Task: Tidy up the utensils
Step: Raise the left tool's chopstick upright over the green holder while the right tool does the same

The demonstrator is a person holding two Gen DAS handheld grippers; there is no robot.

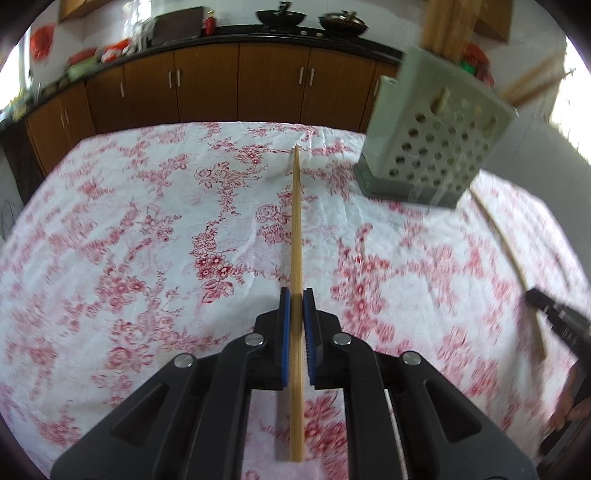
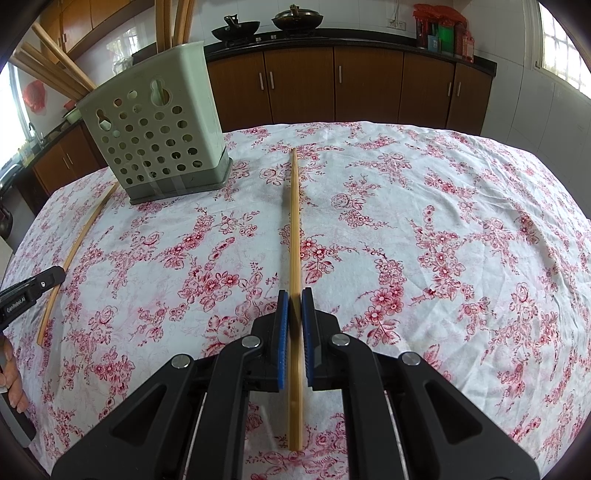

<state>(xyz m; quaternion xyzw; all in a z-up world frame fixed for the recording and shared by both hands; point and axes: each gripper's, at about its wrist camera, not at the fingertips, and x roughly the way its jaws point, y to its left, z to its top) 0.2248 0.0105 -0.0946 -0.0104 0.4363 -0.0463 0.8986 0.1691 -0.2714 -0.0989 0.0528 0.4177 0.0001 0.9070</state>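
In the left wrist view my left gripper (image 1: 296, 295) is shut on a bamboo chopstick (image 1: 296, 221) that points forward over the floral tablecloth. A pale green perforated utensil holder (image 1: 439, 144) with several chopsticks in it stands to the far right. In the right wrist view my right gripper (image 2: 294, 295) is shut on another chopstick (image 2: 294, 221); the utensil holder (image 2: 155, 129) stands to the far left. The left gripper (image 2: 33, 290) and its chopstick (image 2: 79, 243) show at the left edge. The right gripper (image 1: 554, 317) with its chopstick (image 1: 506, 251) shows at the left view's right edge.
The table (image 2: 443, 221) is covered with a white cloth with red flowers. Brown kitchen cabinets (image 2: 369, 85) with a dark counter, woks (image 2: 295, 16) and jars run behind the table. A hand (image 2: 11, 380) shows at the left edge.
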